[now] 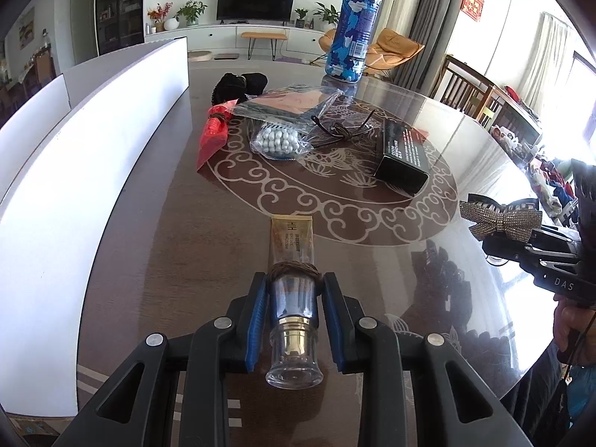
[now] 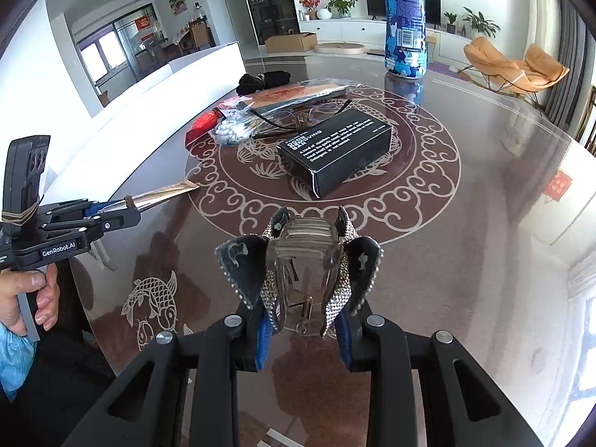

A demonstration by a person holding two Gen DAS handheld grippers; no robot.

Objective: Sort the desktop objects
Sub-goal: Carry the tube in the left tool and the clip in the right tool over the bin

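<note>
In the left wrist view my left gripper (image 1: 294, 279) is shut on a gold cosmetic tube (image 1: 292, 240) with a clear cap, lifted a little above the table. A brown band is wound around the tube at the fingertips. The tube points away from me. In the right wrist view my right gripper (image 2: 307, 290) is shut on a rhinestone bow hair clip (image 2: 303, 234), also held off the table. Each gripper shows in the other's view: the right gripper (image 1: 488, 238) with the bow clip (image 1: 499, 219) at the right edge, and the left gripper (image 2: 130, 208) with the tube (image 2: 167, 192) at the left.
On the round glass-topped table (image 1: 372, 260) lie a black box (image 1: 404, 156), glasses (image 1: 341, 128), a bag of white beads (image 1: 277, 141), a red packet (image 1: 212, 136), a flat plastic-wrapped packet (image 1: 290, 102) and a black bundle (image 1: 238, 85). A blue camouflage bottle (image 1: 352, 29) stands at the back. A white-walled box (image 1: 111, 141) runs along the left.
</note>
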